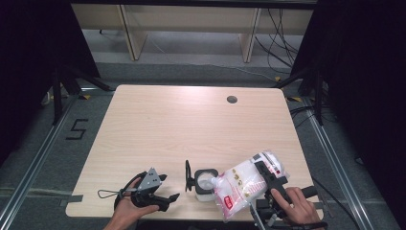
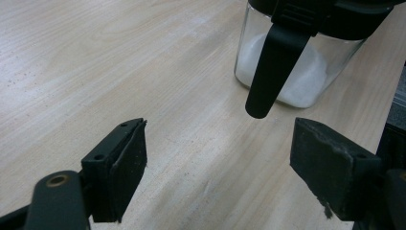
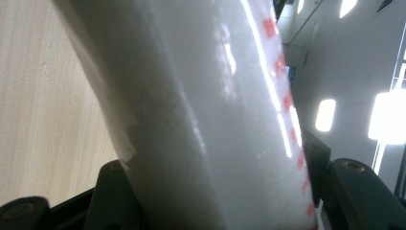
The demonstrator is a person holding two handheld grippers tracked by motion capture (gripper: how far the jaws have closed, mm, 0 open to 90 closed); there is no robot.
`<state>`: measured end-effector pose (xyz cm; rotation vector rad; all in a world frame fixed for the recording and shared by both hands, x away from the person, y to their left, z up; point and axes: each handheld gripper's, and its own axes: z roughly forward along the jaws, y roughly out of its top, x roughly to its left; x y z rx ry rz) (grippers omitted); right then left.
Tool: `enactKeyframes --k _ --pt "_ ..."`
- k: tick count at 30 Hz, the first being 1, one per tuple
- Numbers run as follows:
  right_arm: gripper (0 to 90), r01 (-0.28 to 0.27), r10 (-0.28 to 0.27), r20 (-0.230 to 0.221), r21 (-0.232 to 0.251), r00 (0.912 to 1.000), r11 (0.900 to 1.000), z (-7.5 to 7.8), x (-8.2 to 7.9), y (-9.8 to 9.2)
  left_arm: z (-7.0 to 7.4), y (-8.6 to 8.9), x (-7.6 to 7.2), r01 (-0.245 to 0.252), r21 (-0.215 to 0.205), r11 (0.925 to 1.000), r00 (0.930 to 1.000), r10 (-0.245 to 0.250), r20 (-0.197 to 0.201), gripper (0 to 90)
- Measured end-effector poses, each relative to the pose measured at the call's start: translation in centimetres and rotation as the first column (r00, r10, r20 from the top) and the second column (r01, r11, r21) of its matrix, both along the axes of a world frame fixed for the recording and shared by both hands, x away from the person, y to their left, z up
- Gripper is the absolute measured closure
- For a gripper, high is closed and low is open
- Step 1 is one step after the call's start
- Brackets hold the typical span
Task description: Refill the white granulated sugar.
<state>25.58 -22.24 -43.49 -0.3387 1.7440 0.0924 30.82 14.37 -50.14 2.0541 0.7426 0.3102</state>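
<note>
A pale wood-grain table [image 1: 191,124] with rounded corners and a small round grommet hole [image 1: 232,99] at its 1 o'clock stands on grey carpet, flanked by dark curtains, with light wooden furniture legs and loose cables on the floor beyond the far edge and a "5" taped on the floor [image 1: 76,129] at 9 o'clock. At the table's 7 o'clock edge, a person's left hand rests with the left gripper [image 1: 165,189], its black, rubber-padded jaws released and standing wide apart over bare tabletop, nothing between them; a grey three-cornered plate sits on top of it. Just beside it toward 6 o'clock stands a small clear glass jar [image 2: 306,76] with squared sides and a black rim, its black lid [image 1: 188,176] swung open and upright on the left side and a black latch arm [image 2: 275,67] hanging down the front; a layer of white granules lies in its bottom. To the right, toward 5 o'clock, the right gripper [image 1: 264,173] grasps a glossy, soft plastic bag [image 1: 242,184] printed in red and packed with white granules, its jaws clenched on the bag's upper body; the bag is tilted, its lower corner at the jar's open mouth. The person's right hand [image 1: 297,206] holds that gripper at the table's near edge.
</note>
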Motion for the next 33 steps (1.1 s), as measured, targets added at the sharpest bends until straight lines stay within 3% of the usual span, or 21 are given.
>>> enactKeyframes --k 1,3,6,8,9,13,14,16,19,23,33 --pt "45.2 -0.008 0.008 0.008 -0.012 0.9999 1.000 0.11 0.02 0.03 0.03 0.06 0.09 0.012 0.007 0.9999 0.9999 -0.012 0.012 19.6" --pt "45.2 -0.014 0.014 0.014 -0.022 0.9998 1.000 0.22 0.03 0.06 0.01 0.02 0.00 0.002 0.000 1.0000 1.0000 -0.002 -0.003 19.6" --pt "45.2 -0.002 0.002 0.007 -0.011 1.0000 1.000 0.13 -0.04 0.02 0.02 0.03 0.02 0.003 0.001 1.0000 1.0000 -0.003 -0.003 19.7" --pt "45.2 -0.029 0.030 0.021 -0.014 0.9993 0.999 0.14 0.11 0.04 0.05 0.09 0.13 0.016 0.011 0.9998 0.9997 -0.016 0.016 19.6" --pt "45.2 -0.033 0.034 0.024 -0.019 0.9992 0.999 0.17 0.12 0.05 0.03 0.05 0.07 0.010 0.006 0.9999 0.9999 -0.010 0.008 19.6" --pt "45.2 -0.003 0.003 0.009 -0.040 1.0000 0.999 0.37 -0.09 0.12 0.03 0.05 0.06 0.008 0.004 1.0000 1.0000 -0.008 0.003 19.6" --pt "45.2 -0.005 0.006 0.009 -0.037 0.9999 0.999 0.37 -0.08 0.11 0.06 0.11 0.15 0.020 0.012 0.9997 0.9997 -0.020 0.016 19.6" --pt "45.2 -0.039 0.039 0.038 -0.007 0.9985 0.999 0.14 0.11 0.03 0.03 0.04 0.01 0.003 0.000 1.0000 1.0000 -0.003 -0.004 19.6" --pt "45.2 -0.015 0.016 0.023 -0.022 0.9996 1.000 0.36 -0.09 0.08 0.03 0.05 0.02 0.002 0.001 1.0000 1.0000 -0.002 -0.004 19.6" --pt "45.2 -0.033 0.033 0.036 -0.011 0.9988 0.999 0.26 0.02 0.04 0.06 0.10 0.06 0.005 0.004 1.0000 1.0000 -0.005 0.001 19.7" --pt "45.3 -0.015 0.016 0.026 -0.029 0.9995 0.999 0.44 -0.08 0.05 0.04 0.04 0.01 0.004 -0.001 1.0000 1.0000 -0.004 -0.006 19.7"
